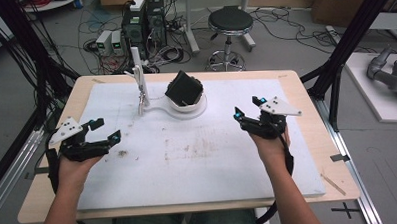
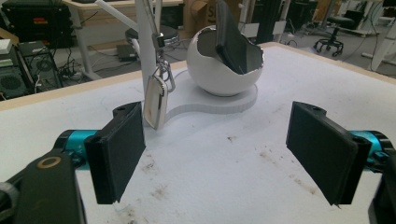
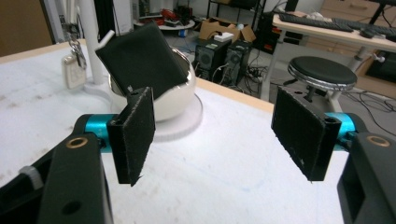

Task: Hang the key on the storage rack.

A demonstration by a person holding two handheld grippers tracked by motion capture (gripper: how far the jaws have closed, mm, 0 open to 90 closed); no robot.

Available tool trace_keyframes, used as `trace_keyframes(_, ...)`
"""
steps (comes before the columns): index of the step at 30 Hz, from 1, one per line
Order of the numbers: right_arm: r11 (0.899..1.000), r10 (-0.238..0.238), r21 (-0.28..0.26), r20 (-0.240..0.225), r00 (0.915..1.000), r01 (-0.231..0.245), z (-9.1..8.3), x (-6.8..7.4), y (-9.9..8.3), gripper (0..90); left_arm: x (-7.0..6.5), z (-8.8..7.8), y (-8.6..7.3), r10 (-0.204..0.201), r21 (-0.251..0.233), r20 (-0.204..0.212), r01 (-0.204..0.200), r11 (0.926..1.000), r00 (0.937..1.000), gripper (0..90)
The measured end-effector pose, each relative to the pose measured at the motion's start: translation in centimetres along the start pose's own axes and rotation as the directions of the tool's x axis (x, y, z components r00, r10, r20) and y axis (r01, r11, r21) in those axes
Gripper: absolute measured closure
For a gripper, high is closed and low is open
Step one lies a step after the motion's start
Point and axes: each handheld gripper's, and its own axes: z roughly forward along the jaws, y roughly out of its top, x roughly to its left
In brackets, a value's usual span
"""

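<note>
The left gripper [image 1: 103, 130] is held at the left edge of the white mat [image 1: 213, 156], jaws released with nothing between them; the pads [image 2: 119, 149] are seen as flat, matte black rectangles with a slightly fuzzy face. The mat looks like soft foam, scuffed with brownish smudges, and it's laid on a pale wooden table [image 1: 334, 182].

A thin white post [image 1: 137, 69] is stood up from a flat white base [image 1: 186, 111], and a small pale tag [image 2: 155, 102], rounded-rectangle in shape, is hung from it on a metal clip.

Next along, a glossy white bowl [image 2: 219, 74] with a jagged, eggshell-like rim is set on the round end of the base. A black pouch [image 3: 140, 58], flat, squarish and cloth-looking, is propped inside it, near the far middle of the mat. It's tilted, one corner up, long axis leaning diagonally up out of the bowl.

The right gripper [image 1: 247, 108] is held just right of the bowl, apart from it, jaws spread wide and empty.
</note>
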Motion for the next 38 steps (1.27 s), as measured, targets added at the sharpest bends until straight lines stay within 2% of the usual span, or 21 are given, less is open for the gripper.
trace_keyframes(3, 1.0, 0.001, 0.016, 0.003, 1.0, -0.001, -0.7, -0.5, -1.2, 27.4, 0.0, 0.1, -0.1, 0.008, 0.013, -0.006, -0.007, 0.9999, 1.0, 19.5)
trace_keyframes(5, 1.0, 0.008, 0.016, 0.007, 0.9999, -0.008, -1.1, -0.6, -2.1, 22.3, -0.1, 0.3, -0.2, 0.009, 0.017, -0.004, -0.009, 0.9998, 1.0, 19.5)
trace_keyframes(8, 0.999, 0.018, 0.035, 0.004, 0.9998, -0.018, -1.6, -0.7, -3.8, 21.7, -0.1, 0.3, -0.3, 0.01, 0.02, 0.002, -0.01, 0.9998, 1.0, 19.5)
trace_keyframes(12, 0.998, 0.036, 0.049, 0.005, 0.9993, -0.036, -1.8, -1.1, -4.7, 21.5, -0.3, 0.3, -0.2, 0.013, 0.011, 0.009, -0.013, 0.9999, 0.9999, 19.5)
trace_keyframes(20, 0.998, 0.054, 0.031, 0.021, 0.9983, -0.055, -2.4, -1.7, -5.0, 21.3, -0.3, 0.3, -0.3, 0.008, 0.01, 0.011, -0.008, 0.9999, 0.9999, 19.4)
trace_keyframes(26, 0.997, 0.065, 0.036, 0.029, 0.9975, -0.066, -2.3, -2.0, -5.2, 21.3, -0.3, 0.6, -0.4, 0.02, 0.02, 0.02, -0.02, 0.9996, 0.9996, 19.3)
trace_keyframes(38, 0.998, 0.056, 0.038, 0.032, 0.9979, -0.057, -2.1, -1.9, -5.1, 21.3, -0.1, 0.5, -0.5, 0.011, 0.018, 0.017, -0.012, 0.9998, 0.9998, 19.3)
